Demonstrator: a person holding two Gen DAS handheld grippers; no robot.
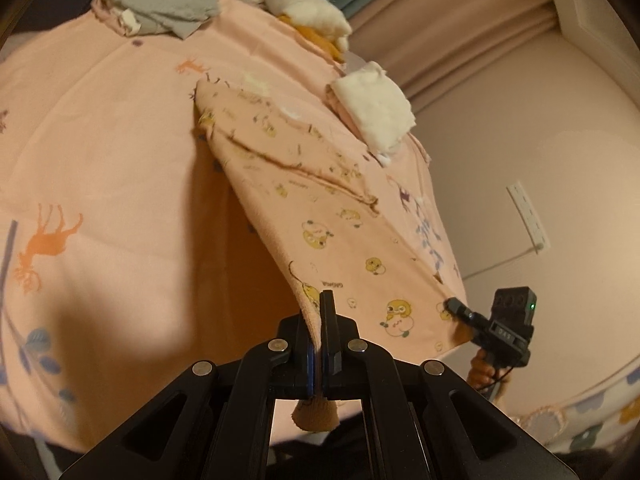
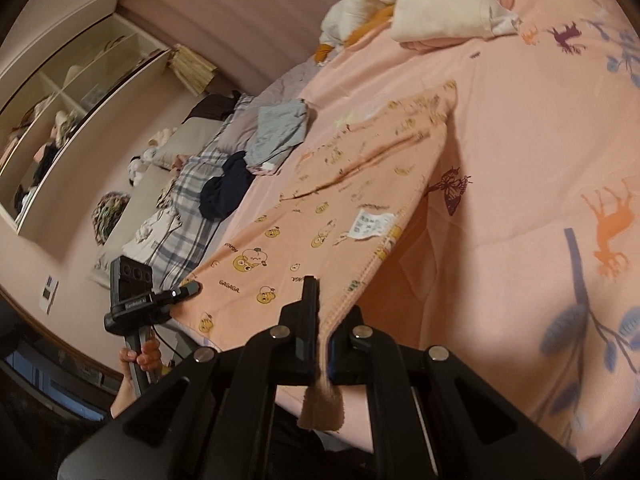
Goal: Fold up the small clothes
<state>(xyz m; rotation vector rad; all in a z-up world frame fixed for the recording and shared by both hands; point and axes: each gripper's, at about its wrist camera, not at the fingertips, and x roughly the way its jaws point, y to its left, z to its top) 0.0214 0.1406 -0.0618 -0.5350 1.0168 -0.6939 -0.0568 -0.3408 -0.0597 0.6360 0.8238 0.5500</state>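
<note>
I have the left gripper (image 1: 323,320) and the right gripper (image 2: 318,320) each pinching a near corner of the pink garment (image 1: 320,200), lifted off the bed (image 1: 100,160), and uneven pulling could slip a corner free or skew the fold.

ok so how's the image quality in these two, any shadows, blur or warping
Left wrist view: strong fisheye bending with dark corners; the lifted pink garment throws a dark shadow on the bedsheet; far piles look soft. Right wrist view: same warping, warm dim light, a shadow under the garment's edge, the wall mirror blurry.
</note>
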